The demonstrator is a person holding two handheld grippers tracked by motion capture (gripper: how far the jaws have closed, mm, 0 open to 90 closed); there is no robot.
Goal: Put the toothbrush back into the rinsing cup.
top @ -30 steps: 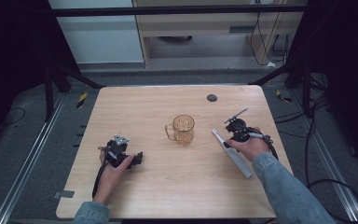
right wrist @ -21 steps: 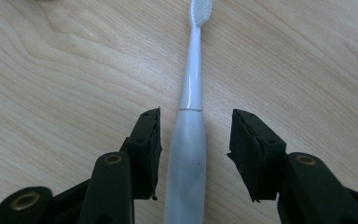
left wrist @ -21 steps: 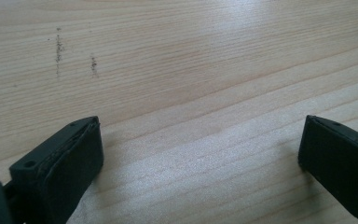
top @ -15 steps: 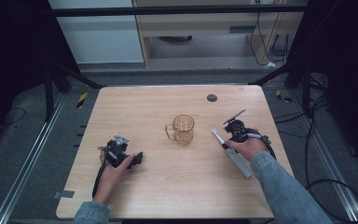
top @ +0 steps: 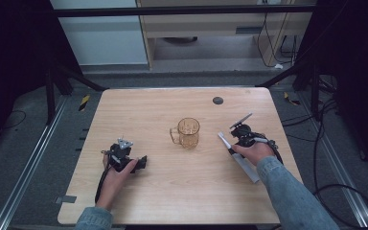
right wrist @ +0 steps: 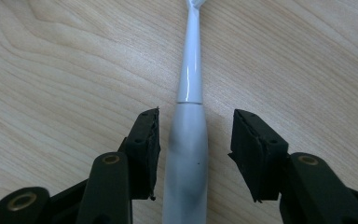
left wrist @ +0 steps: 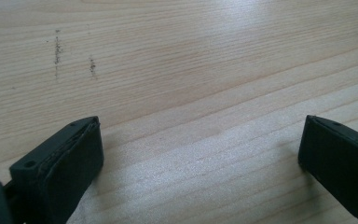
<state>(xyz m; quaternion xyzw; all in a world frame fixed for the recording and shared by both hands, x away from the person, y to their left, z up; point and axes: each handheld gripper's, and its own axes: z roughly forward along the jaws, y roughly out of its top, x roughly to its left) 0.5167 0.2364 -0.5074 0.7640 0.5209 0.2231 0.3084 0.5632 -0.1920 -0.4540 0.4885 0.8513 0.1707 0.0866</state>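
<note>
The toothbrush (right wrist: 186,154) lies flat on the bench (top: 172,196), at about 4 o'clock from the mug (top: 188,132) and near it, its head end toward 11 o'clock in the high view. The right hand-held gripper (right wrist: 196,149) straddles its thick handle: both jaws stand a little off the white body, spread with a gap on each side, so nothing is pinched yet.

The main risk, as I judge it, is a poor first grip. The handle is smooth, round and glossy, so jaws that close off-centre could squirt it sideways or roll it along the bench. The left jaw sits closer to the handle than the right one, so it may touch first and push the brush. A pinch this far down the handle could also let the thin neck droop once lifted. A swing toward the mug might knock it.

The right hand (top: 254,152) rests low at 3 o'clock on the bench, wrist angled toward 11 o'clock. The left hand-held gripper (left wrist: 200,154) rests at 8 o'clock, jaws spread wide over bare wood, holding nothing.
</note>
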